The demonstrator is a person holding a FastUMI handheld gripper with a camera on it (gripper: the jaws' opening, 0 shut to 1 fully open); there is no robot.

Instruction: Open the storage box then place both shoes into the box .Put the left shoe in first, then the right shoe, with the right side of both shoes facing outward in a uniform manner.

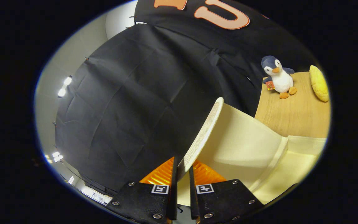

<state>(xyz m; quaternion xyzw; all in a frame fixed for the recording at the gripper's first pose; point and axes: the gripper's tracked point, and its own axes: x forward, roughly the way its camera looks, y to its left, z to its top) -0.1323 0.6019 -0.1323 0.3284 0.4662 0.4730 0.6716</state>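
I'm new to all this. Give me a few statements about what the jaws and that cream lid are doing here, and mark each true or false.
1. The gripper is shut on the edge of the storage box lid. True.
2. The lid lies flat and closed. False: it is lifted, tilted up over the storage box.
3. A plush penguin stands on the wooden table beyond the box. True.
4. A shoe is between the jaws. False: they hold the lid's edge.
5. A yellow cushion lies on the table near the penguin. True.
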